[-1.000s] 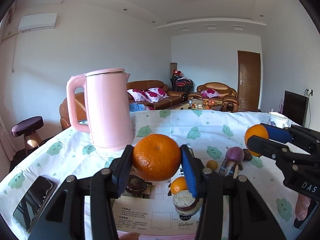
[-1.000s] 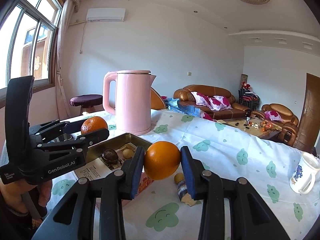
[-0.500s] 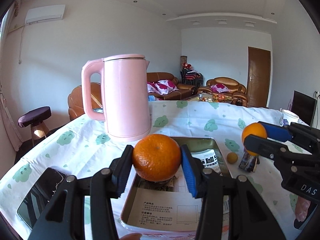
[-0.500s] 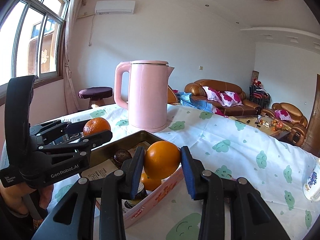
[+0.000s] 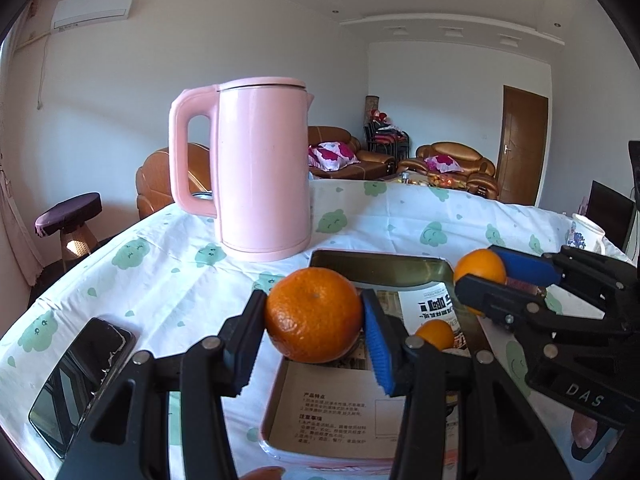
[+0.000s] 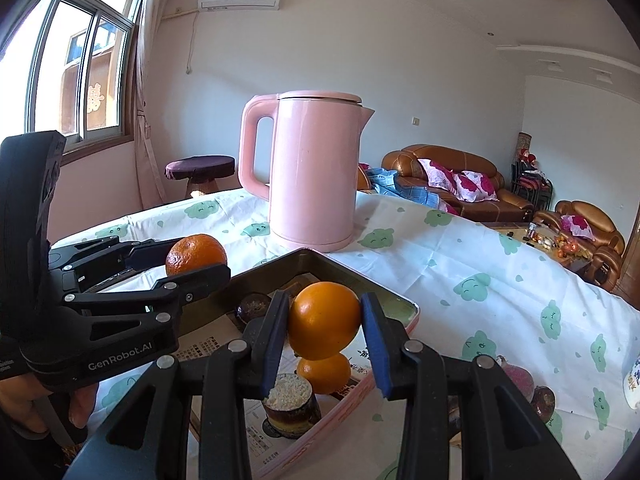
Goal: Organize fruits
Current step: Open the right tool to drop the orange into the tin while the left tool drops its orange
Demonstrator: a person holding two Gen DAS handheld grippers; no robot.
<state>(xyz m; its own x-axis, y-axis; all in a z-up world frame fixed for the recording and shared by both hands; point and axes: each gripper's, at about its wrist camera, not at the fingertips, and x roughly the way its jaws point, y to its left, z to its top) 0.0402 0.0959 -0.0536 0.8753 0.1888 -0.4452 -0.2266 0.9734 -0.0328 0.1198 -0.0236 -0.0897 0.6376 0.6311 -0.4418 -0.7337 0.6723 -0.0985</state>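
My left gripper (image 5: 314, 326) is shut on a dimpled mandarin (image 5: 313, 314) and hangs over the near left part of a pink-sided metal tray (image 5: 384, 261). The right gripper (image 6: 325, 322) is shut on a smooth orange (image 6: 324, 320) above the same tray (image 6: 408, 308). Each gripper shows in the other's view, the left gripper (image 6: 196, 260) at the left and the right gripper (image 5: 480, 276) at the right. Inside the tray lie printed paper sheets, another orange (image 6: 324, 374), a small jar (image 6: 290, 404) and a dark round fruit (image 6: 253, 307).
A tall pink kettle (image 5: 256, 168) stands just behind the tray. A black phone (image 5: 80, 376) lies on the tablecloth at the left. A purple fruit (image 6: 516, 380) and a brown one (image 6: 542, 400) lie right of the tray, and a white mug (image 5: 588, 236) stands beyond.
Both grippers have moved forward and slightly down with their fruits, so the tray and kettle loom larger and the fruits now hang over the tray.
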